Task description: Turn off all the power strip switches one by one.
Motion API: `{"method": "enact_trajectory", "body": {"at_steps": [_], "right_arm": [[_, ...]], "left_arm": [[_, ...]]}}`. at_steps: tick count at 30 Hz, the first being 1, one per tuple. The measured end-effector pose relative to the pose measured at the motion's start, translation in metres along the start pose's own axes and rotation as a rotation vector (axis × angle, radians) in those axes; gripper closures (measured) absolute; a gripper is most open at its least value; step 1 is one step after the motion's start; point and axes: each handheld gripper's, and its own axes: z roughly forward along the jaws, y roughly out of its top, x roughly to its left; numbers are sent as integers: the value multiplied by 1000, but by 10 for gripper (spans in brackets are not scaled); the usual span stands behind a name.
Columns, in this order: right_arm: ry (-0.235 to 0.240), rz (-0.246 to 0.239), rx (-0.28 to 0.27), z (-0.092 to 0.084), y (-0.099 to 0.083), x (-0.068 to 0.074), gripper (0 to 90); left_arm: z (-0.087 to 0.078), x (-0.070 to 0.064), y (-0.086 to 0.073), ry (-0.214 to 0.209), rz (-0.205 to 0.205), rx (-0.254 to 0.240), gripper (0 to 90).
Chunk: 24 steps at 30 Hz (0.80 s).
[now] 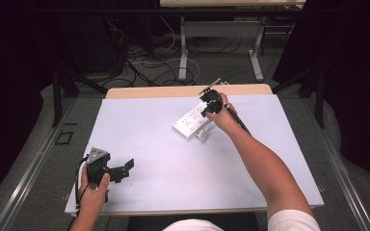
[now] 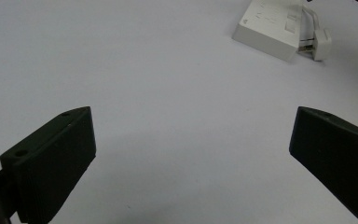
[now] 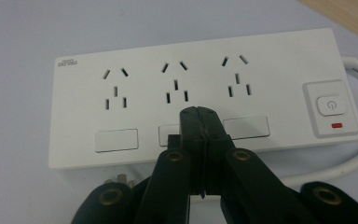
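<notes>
White power strip [image 1: 191, 123] near the table's [image 1: 149, 139] far edge, right gripper [image 1: 211, 102] over its far end, left gripper [image 1: 107, 168] at the near left corner

The power strip [image 3: 200, 93] is showing smooth white plastic with a slight sheen, and its cord [image 3: 354, 163] is looking like smooth white rubbery plastic. The fingers [image 3: 191, 126] of the right gripper [image 3: 199, 114] are looking like matt black plastic with brass-coloured metal rivets. The surface [image 1: 173, 168] is wearing a matt pale covering, with a wood edge showing at the far side.
</notes>
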Motion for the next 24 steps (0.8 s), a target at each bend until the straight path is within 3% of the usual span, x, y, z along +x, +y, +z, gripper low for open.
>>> {"method": "enact_trajectory", "body": {"at_steps": [2,3,4,8,9,11,12,15,16,17,24], "right_arm": [[20,-10,-13,1,0,2,900],[16,8,-2,1,0,4,900],[16,-13,-12,3,0,4,900],[23,-20,-12,5,0,8,900],[9,-25,49,3,1,9,900],[24,-23,-7,8,0,11,900],[19,-16,16,7,0,12,900],[23,-24,14,11,0,12,900],[21,-21,41,9,0,13,900],[25,-17,21,11,-1,14,900],[17,-31,40,15,-1,14,900]], "left_arm": [[0,0,0,0,-2,0,3],[0,0,0,0,-3,-2,3],[0,0,0,-1,-4,-1,3],[0,0,0,-2,0,2,3],[0,0,0,-3,3,2,3],[0,0,0,-3,3,0,3],[0,0,0,-2,2,0,3],[0,0,0,-2,-3,0,3],[0,0,0,-2,-3,1,3],[0,0,0,-3,-3,0,3],[0,0,0,-5,-5,-4,3]]}}
